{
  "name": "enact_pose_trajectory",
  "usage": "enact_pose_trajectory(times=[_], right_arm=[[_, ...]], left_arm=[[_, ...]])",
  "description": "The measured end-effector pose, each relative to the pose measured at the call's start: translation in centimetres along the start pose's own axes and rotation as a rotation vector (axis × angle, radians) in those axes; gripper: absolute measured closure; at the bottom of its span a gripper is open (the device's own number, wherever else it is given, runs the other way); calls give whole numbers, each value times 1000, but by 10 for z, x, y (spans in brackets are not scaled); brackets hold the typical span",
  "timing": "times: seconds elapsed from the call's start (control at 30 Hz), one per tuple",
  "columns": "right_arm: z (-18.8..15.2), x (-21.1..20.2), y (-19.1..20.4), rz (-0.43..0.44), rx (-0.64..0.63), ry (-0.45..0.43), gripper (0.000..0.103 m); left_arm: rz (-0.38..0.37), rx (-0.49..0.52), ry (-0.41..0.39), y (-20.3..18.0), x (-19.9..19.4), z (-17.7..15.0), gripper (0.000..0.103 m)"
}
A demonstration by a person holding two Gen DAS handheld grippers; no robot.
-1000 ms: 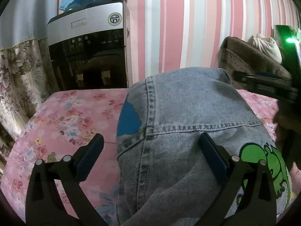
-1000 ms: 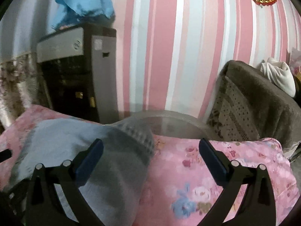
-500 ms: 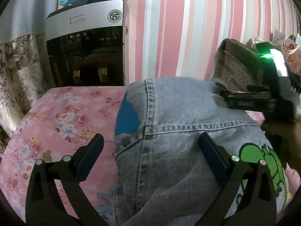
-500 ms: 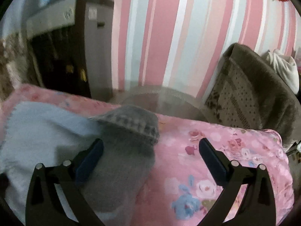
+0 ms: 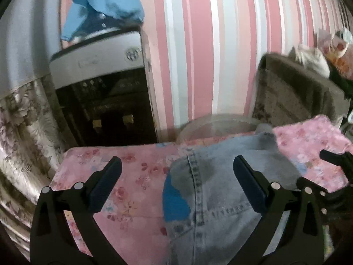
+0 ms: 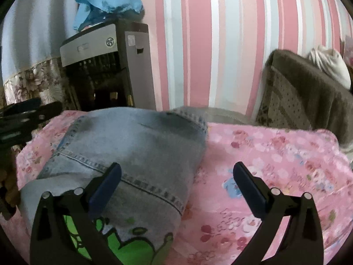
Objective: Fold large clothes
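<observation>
Both tongs spread and empty above a folded denim garment on a pink floral cloth.

Left wrist view: the left gripper (image 5: 176, 183) is spread wide, holding nothing; the denim garment (image 5: 222, 190) lies under and ahead of its right finger, the pink floral cloth (image 5: 123, 187) under the left finger. Right wrist view: the right gripper (image 6: 176, 183) is also spread and empty; the denim garment (image 6: 136, 145), with a green cartoon print (image 6: 123, 245), lies under its left finger, bare cloth (image 6: 275, 161) under the right one.
</observation>
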State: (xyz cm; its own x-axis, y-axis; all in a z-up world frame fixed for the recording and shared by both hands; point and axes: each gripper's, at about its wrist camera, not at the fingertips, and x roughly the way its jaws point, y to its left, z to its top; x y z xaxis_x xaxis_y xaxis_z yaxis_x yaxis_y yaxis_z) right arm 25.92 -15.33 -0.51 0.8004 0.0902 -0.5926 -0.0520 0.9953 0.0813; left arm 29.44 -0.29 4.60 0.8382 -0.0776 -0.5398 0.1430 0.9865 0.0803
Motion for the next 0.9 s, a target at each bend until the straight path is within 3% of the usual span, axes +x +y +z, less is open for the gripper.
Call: enact_pose_trajectory(times=[0.2, 0.3, 0.43, 0.63, 0.8, 0.9], right_arm=[[-14, 27, 9, -11, -60, 77, 2], [-14, 31, 15, -45, -95, 93, 2], [-12, 34, 10, -24, -69, 98, 2], [-11, 11, -2, 28, -4, 51, 2], [-19, -31, 0, 139, 62, 42, 2], [-28, -45, 11, 152, 45, 51, 2]], left_arm=[[35, 68, 161, -14, 58, -34, 3], [34, 40, 175, -11, 63, -40, 3], [36, 43, 172, -10, 62, -41, 3], [79, 72, 120, -13, 21, -35, 3], [50, -25, 80, -8, -30, -48, 3], [32, -74, 79, -8, -45, -64, 3]])
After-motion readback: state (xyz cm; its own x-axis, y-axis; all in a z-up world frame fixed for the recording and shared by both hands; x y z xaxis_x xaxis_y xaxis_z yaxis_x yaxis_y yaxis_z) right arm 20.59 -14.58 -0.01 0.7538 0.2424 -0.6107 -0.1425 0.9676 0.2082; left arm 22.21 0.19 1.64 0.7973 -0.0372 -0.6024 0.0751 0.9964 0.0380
